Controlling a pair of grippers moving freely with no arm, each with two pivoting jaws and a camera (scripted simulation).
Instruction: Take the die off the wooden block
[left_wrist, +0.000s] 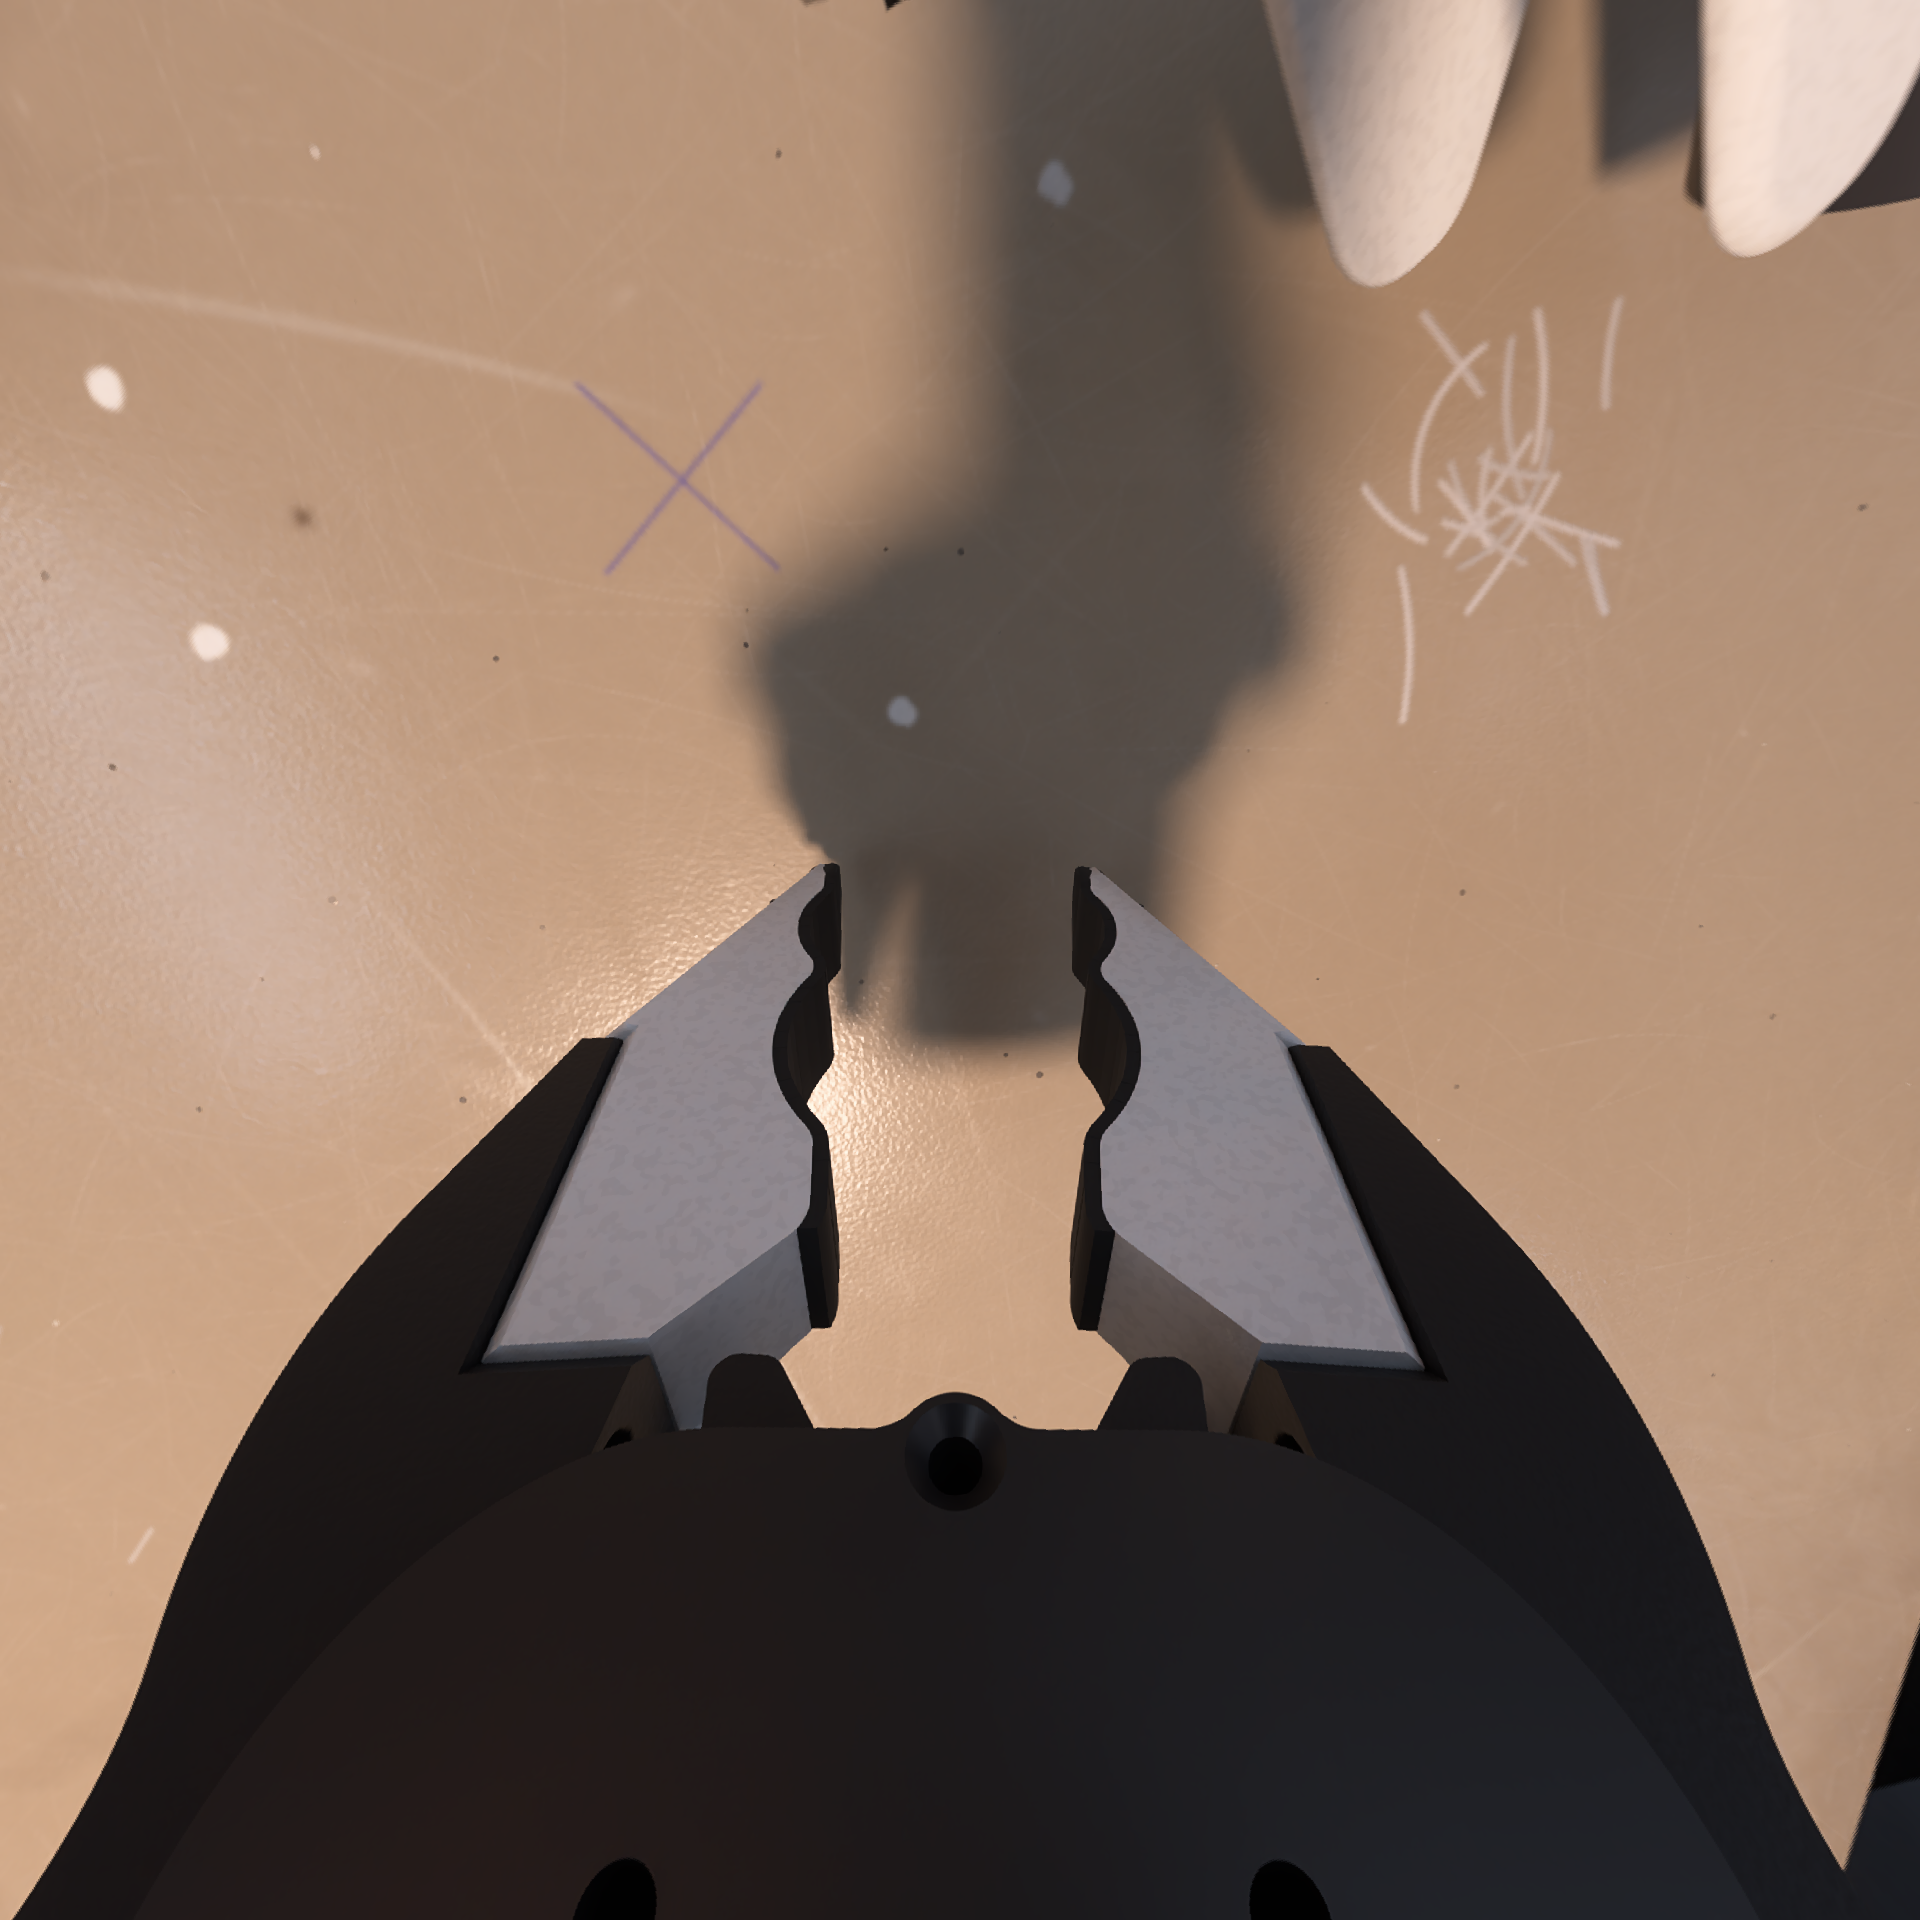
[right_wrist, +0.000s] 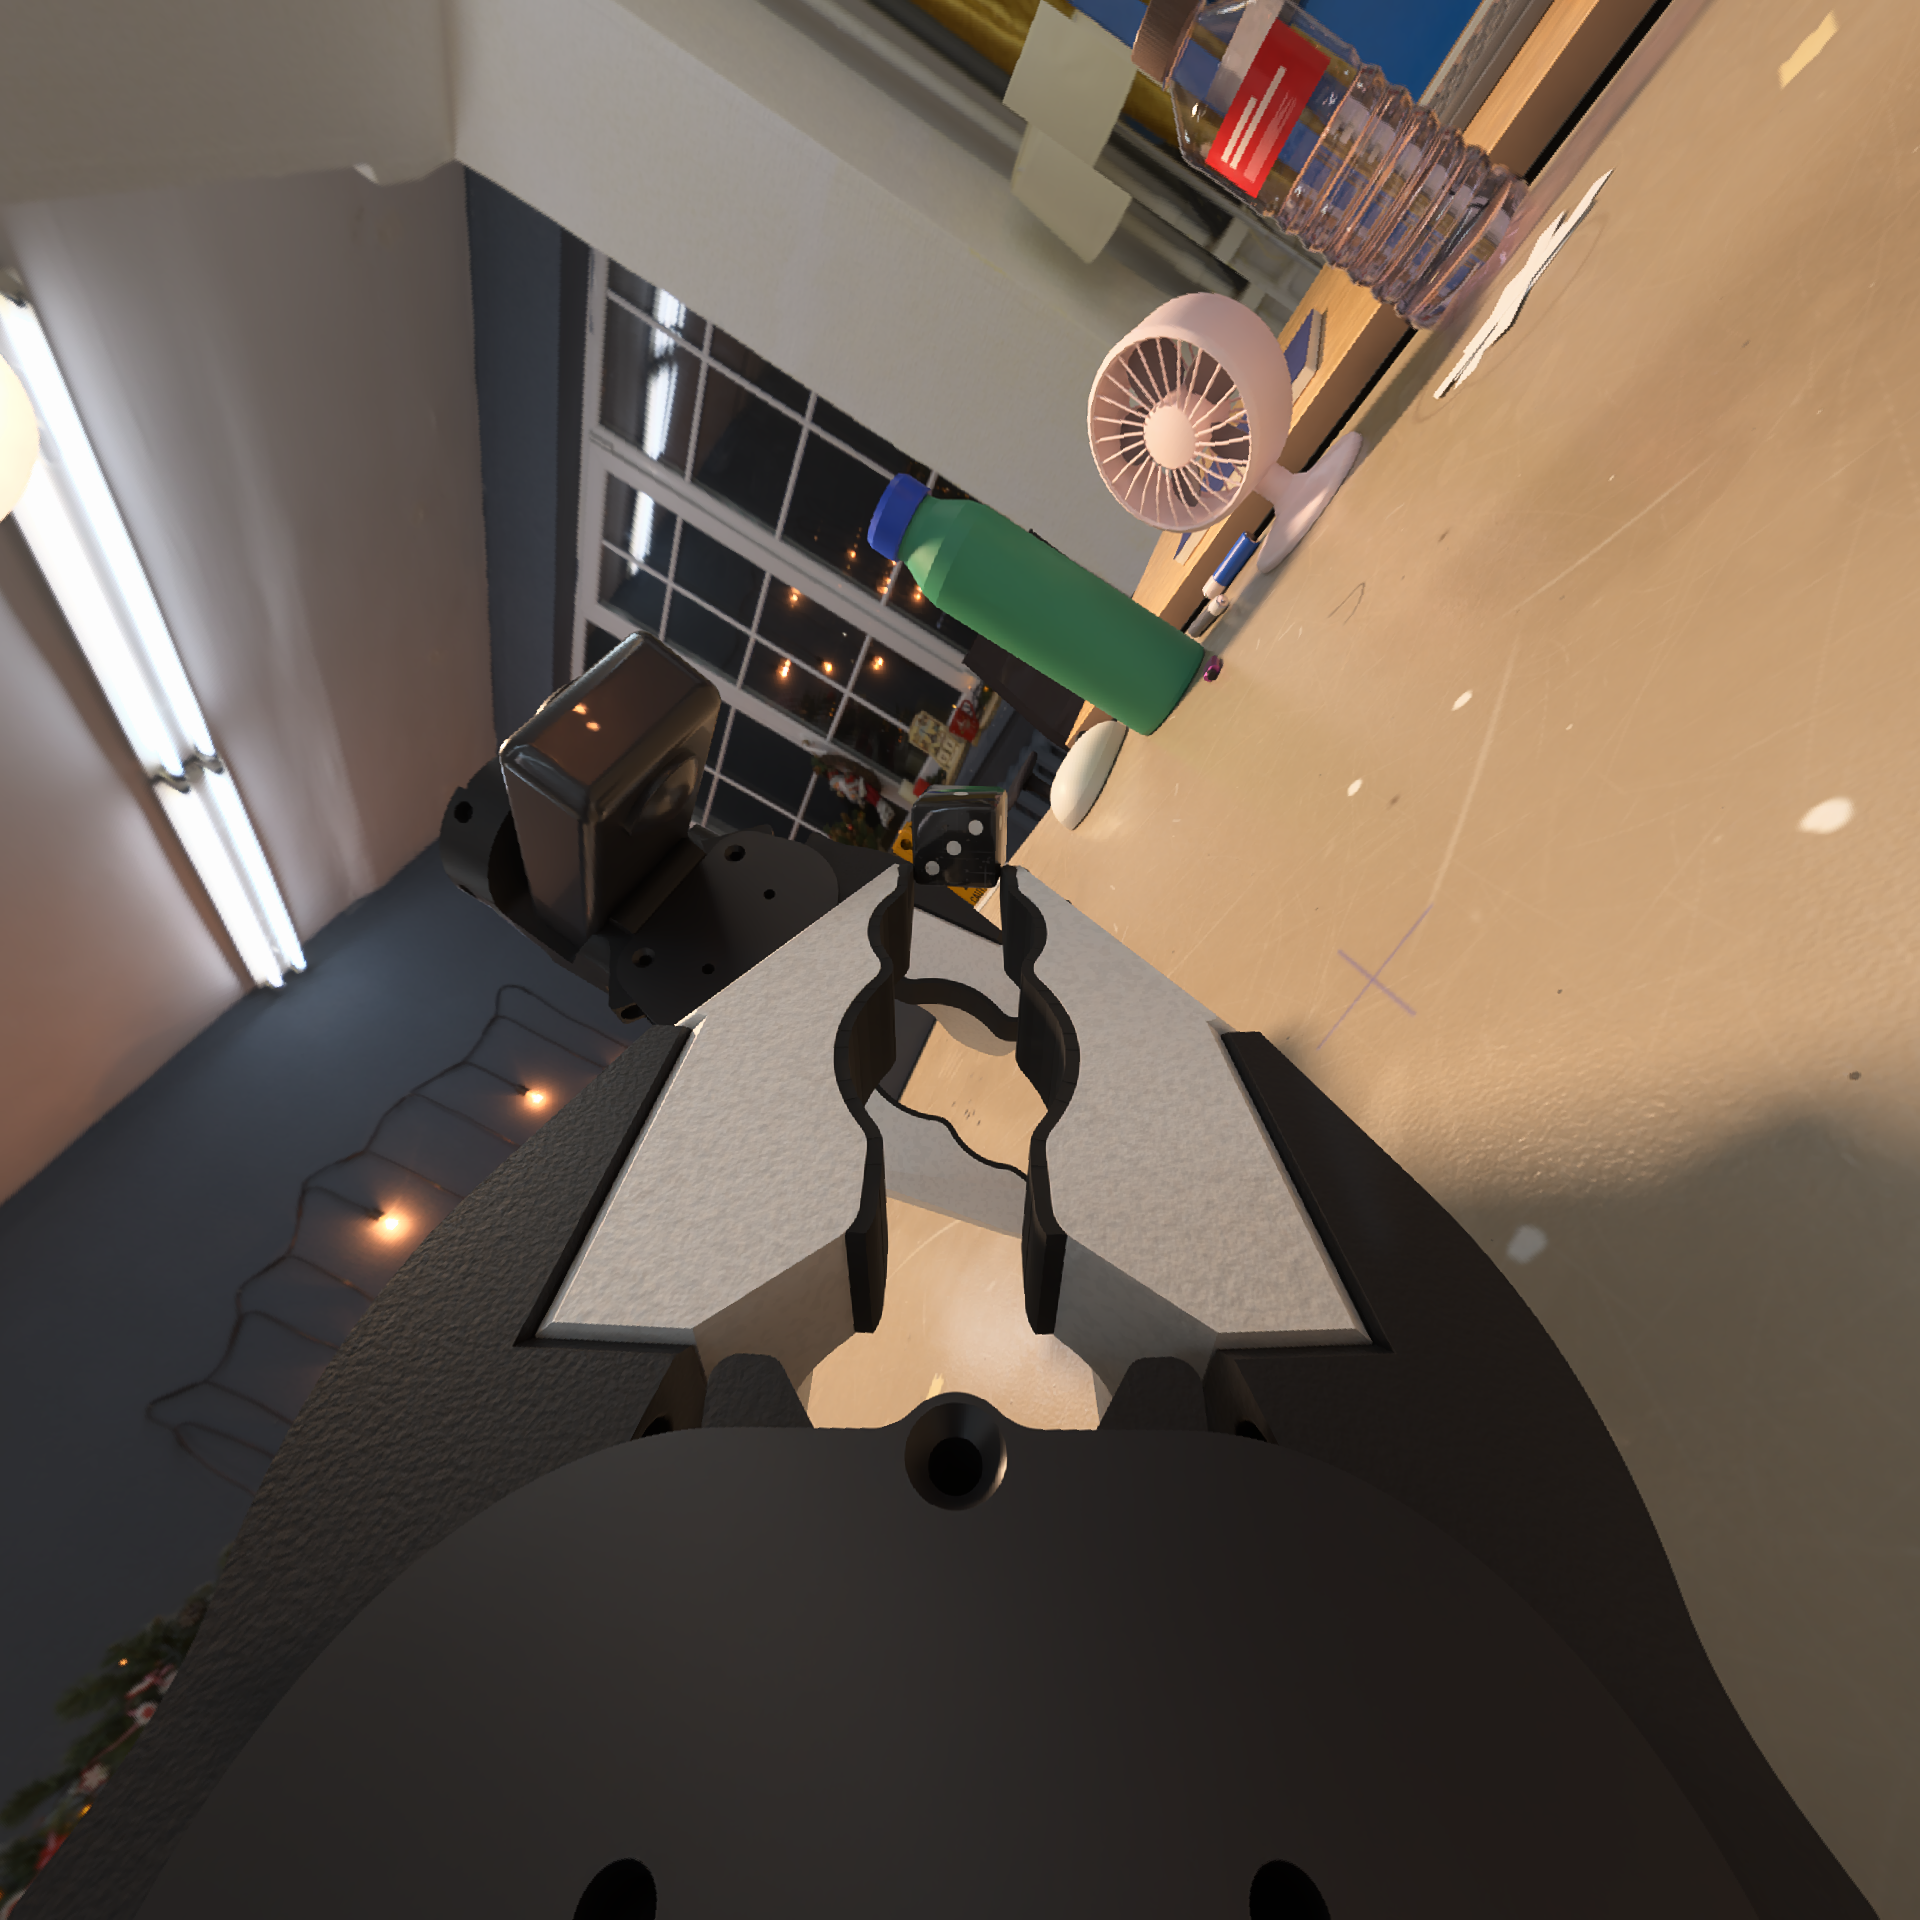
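The right tongs (right_wrist: 954, 871) are clenched on the black die (right_wrist: 956, 847), which is pinched at the very fingertips and held up off the tan worktop (right_wrist: 1558, 935); white pips are seen on its near face. The wooden block cannot be made out in either view. The left tongs (left_wrist: 956, 883) are released, with a clear gap between the jaws and nothing held, and are pointed down at the bare worktop (left_wrist: 312, 831), where their shadow is cast. A faint purple cross (left_wrist: 681, 478) and a patch of white scratches (left_wrist: 1496, 499) are marked on the surface. In the right wrist view the left tongs' dark body (right_wrist: 613, 800) is seen beyond the die. Farther along the worktop a green bottle (right_wrist: 1039, 608) with a blue cap, a pink desk fan (right_wrist: 1184, 416) and a clear ribbed bottle (right_wrist: 1340, 156) with a red label are seen.
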